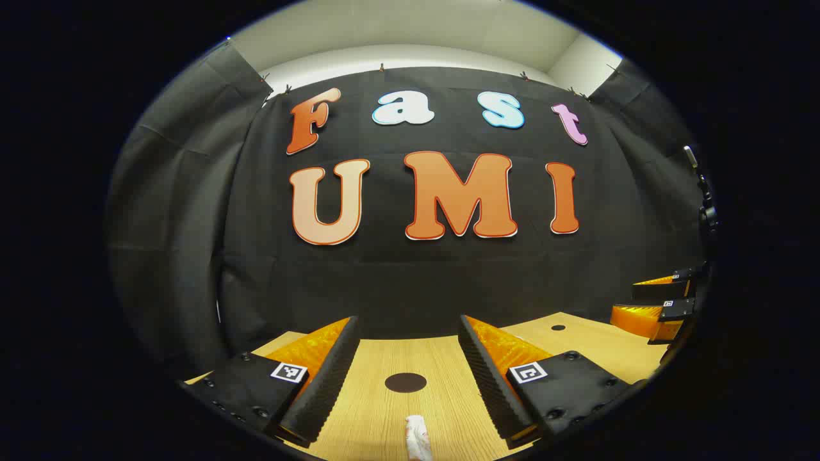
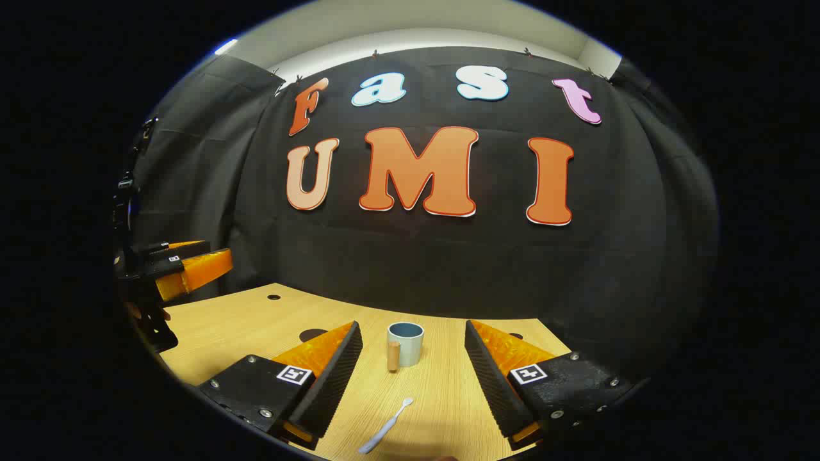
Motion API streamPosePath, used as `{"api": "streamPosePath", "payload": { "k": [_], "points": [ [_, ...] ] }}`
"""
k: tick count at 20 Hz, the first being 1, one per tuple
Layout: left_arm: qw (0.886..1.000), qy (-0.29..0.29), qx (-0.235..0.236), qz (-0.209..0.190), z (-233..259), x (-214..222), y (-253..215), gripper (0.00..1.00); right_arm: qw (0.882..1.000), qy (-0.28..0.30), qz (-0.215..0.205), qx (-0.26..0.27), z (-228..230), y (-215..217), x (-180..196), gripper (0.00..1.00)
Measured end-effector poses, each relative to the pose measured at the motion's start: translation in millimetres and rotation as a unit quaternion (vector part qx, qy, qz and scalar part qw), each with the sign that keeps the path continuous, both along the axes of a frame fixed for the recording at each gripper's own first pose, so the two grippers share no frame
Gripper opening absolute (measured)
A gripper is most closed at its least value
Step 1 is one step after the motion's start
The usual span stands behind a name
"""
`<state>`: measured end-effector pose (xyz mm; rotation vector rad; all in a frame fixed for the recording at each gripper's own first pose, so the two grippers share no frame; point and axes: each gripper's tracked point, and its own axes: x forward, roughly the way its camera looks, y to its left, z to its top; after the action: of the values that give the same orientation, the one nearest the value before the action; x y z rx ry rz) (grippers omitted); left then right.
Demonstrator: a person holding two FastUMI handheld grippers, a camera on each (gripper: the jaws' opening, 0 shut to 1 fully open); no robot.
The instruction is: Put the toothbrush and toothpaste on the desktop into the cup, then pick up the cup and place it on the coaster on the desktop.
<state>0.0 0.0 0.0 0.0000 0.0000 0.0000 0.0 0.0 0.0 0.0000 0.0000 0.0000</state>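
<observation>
My left gripper [image 1: 408, 320] is open and hovers low over the wooden desktop [image 1: 378, 410]. A dark round coaster [image 1: 405, 382] lies ahead between its fingers, and the white toothpaste tube [image 1: 418, 438] lies nearer, its end at the view's bottom edge. My right gripper [image 2: 413, 324] is open too. A pale blue cup [image 2: 406, 344] with a wooden handle stands upright ahead of it. The white toothbrush [image 2: 386, 426] lies flat on the desk between the fingers, nearer than the cup. Left of the cup, the coaster [image 2: 311, 333] peeks out from behind one finger.
The black cloth wall closes the desk's far side. The right gripper [image 1: 660, 299] appears at the far right of the left gripper view, and the left gripper [image 2: 186, 264] at the far left of the right gripper view. A small hole [image 2: 274, 297] marks the desktop.
</observation>
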Motion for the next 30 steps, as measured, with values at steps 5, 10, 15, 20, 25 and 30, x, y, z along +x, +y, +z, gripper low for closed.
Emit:
{"api": "streamPosePath", "payload": {
  "k": [5, 10, 15, 20, 25, 30],
  "points": [
    [1.0, 0.003, -0.002, 0.0, -2.1, 0.2, 0.6, 0.96, 1.0, 0.002, -0.003, 0.002, -0.3, -2.7, 1.1, 0.96],
    [1.0, 0.003, 0.008, 0.003, 3.0, 1.7, 1.9, 0.99, 1.0, 0.009, 0.006, 0.003, 3.0, -0.1, 3.2, 0.96],
    [1.0, 0.023, -0.002, -0.007, -0.7, 10.3, 1.5, 0.97, 0.999, 0.025, 0.019, -0.008, 6.0, 4.3, 7.7, 0.97],
    [0.997, 0.07, -0.005, -0.013, -11.3, 24.6, 9.2, 0.99, 0.997, 0.065, 0.037, -0.005, 0.4, 8.0, 15.3, 0.96],
    [0.99, 0.141, -0.016, -0.021, -33.8, 39.4, 14.9, 0.99, 0.99, 0.127, 0.053, 0.006, -10.8, 8.2, 22.7, 0.97],
    [0.975, 0.217, -0.012, -0.049, -65.4, 48.5, 9.1, 0.99, 0.969, 0.219, 0.086, 0.071, -30.1, 17.2, 28.2, 0.95]
  ]
}}
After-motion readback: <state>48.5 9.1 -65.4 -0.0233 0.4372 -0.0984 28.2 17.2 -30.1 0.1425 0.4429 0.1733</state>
